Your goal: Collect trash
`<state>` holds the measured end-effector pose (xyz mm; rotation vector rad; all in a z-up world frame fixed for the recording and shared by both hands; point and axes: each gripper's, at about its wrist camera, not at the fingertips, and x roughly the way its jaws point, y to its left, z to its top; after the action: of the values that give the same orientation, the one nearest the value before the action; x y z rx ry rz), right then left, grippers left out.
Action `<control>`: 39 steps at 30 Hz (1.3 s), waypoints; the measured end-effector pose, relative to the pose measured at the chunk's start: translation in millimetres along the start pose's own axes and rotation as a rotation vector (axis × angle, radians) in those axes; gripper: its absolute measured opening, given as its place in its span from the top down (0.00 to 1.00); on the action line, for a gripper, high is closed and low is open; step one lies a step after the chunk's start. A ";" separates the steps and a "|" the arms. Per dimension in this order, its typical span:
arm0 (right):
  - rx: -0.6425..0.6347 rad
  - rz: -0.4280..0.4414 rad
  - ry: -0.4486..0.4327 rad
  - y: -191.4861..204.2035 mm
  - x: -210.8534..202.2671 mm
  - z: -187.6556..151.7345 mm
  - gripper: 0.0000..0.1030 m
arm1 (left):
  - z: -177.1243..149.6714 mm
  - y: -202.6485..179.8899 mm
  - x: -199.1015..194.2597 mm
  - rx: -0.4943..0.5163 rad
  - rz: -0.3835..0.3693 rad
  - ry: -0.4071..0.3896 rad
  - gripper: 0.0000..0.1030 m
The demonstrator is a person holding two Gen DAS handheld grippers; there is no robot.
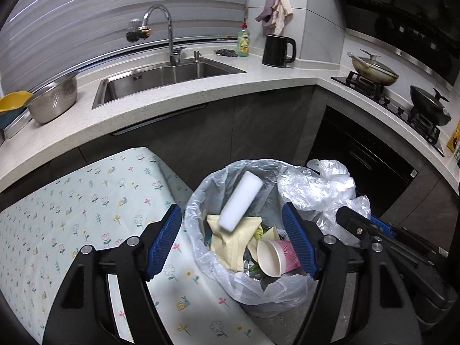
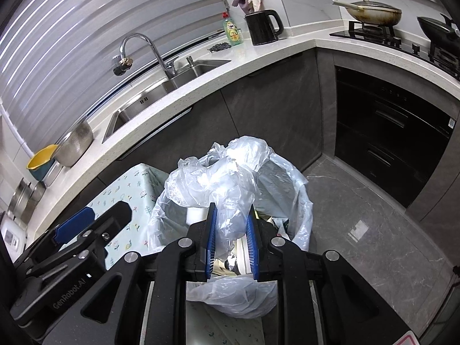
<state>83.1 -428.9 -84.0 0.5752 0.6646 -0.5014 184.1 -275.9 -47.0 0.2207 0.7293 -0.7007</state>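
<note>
A trash bin lined with a clear bag point(image 1: 201, 230) stands beside a floral-cloth table point(image 1: 72, 215). Inside lie a cream pouch point(image 1: 230, 238) and a pink paper cup point(image 1: 277, 257). A white sponge block point(image 1: 241, 201) is in mid-air above the bin's mouth, apart from both fingers. My left gripper point(image 1: 233, 238) is open and empty above the bin. My right gripper point(image 2: 231, 235) is shut on a crumpled clear plastic bag point(image 2: 218, 172) and holds it over the bin point(image 2: 299, 201). The right gripper also shows in the left wrist view point(image 1: 371, 227), with the plastic bag point(image 1: 325, 189).
A white countertop point(image 1: 201, 92) with a steel sink point(image 1: 161, 80), faucet, colander point(image 1: 54, 100), black kettle point(image 1: 277, 50) and soap bottle runs behind. A stove with pans point(image 1: 373, 69) is at the right. Dark cabinets and a grey marble floor point(image 2: 373, 215) surround the bin.
</note>
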 end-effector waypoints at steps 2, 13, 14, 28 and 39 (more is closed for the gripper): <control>-0.011 0.004 0.007 5.0 3.3 0.6 0.80 | 0.0 6.1 -1.4 -0.017 0.008 0.000 0.33; -0.058 0.014 -0.003 32.3 5.1 0.7 0.66 | -3.2 25.5 -8.7 -0.043 0.057 -0.010 0.33; -0.057 0.015 -0.007 32.6 3.0 0.5 0.63 | -3.7 27.1 -9.8 -0.045 0.059 -0.009 0.33; -0.153 -0.024 -0.012 47.1 -33.6 -16.0 0.47 | -22.3 39.1 -42.1 -0.053 0.130 -0.015 0.24; -0.256 -0.083 -0.005 52.6 -64.9 -39.0 0.30 | -37.8 31.5 -62.6 -0.041 0.172 0.045 0.23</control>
<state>53.6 -349.8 -47.1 0.3063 0.7371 -0.4864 151.2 -204.6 -34.0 0.2594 0.7572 -0.5179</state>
